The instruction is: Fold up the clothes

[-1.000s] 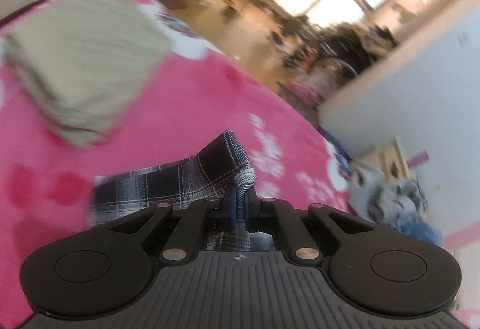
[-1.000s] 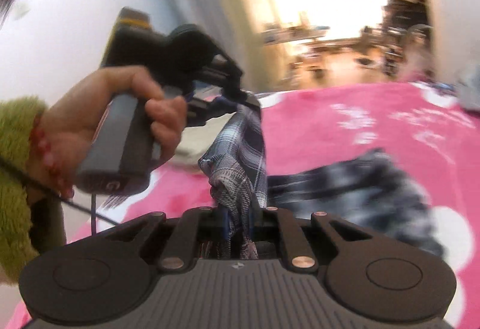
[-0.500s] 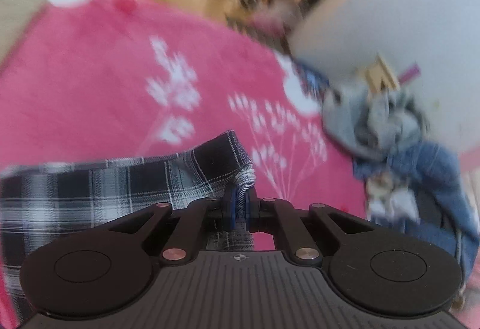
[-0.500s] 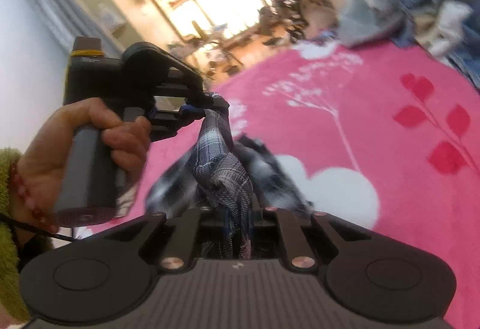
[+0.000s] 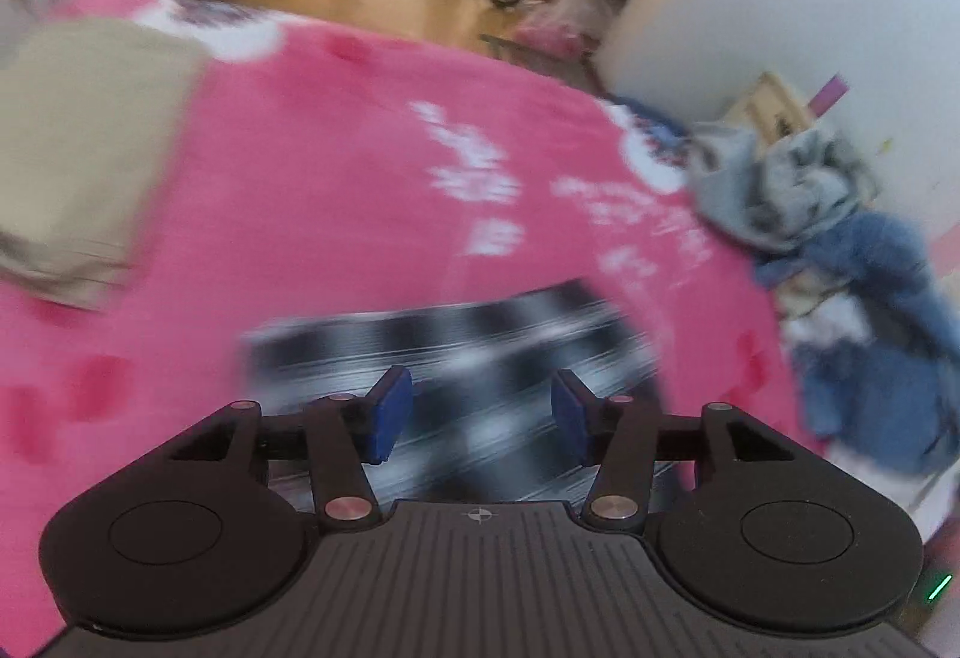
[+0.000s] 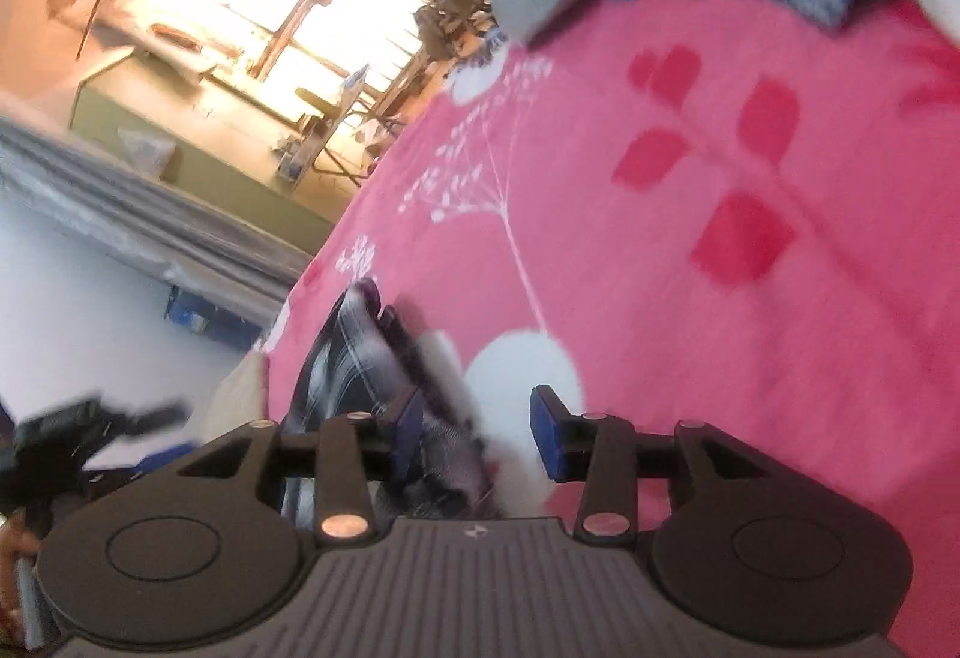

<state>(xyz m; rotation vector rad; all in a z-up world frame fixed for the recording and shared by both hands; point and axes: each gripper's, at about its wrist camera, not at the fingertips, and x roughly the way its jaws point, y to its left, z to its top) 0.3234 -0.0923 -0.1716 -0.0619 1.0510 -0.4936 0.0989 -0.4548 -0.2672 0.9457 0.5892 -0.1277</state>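
- The left gripper (image 5: 474,412), at the lower centre of its view, has its blue pads apart and opening, with nothing pinched; the black-and-white plaid cloth garment (image 5: 456,334) lies blurred just beyond them on the pink flower-print blanket (image 5: 360,166).
- The right gripper (image 6: 474,433) is likewise opening; the plaid bunches beside its left pad, apparently unclamped.
- Risk, as I judge it: letting go mid-motion could let the fold slump or skew.
- The garment looks soft, thin and bunched, not flat.
- A folded beige cloth (image 5: 78,154) sits at the left edge, and a heap of blue and grey clothes (image 5: 840,262) at the right.
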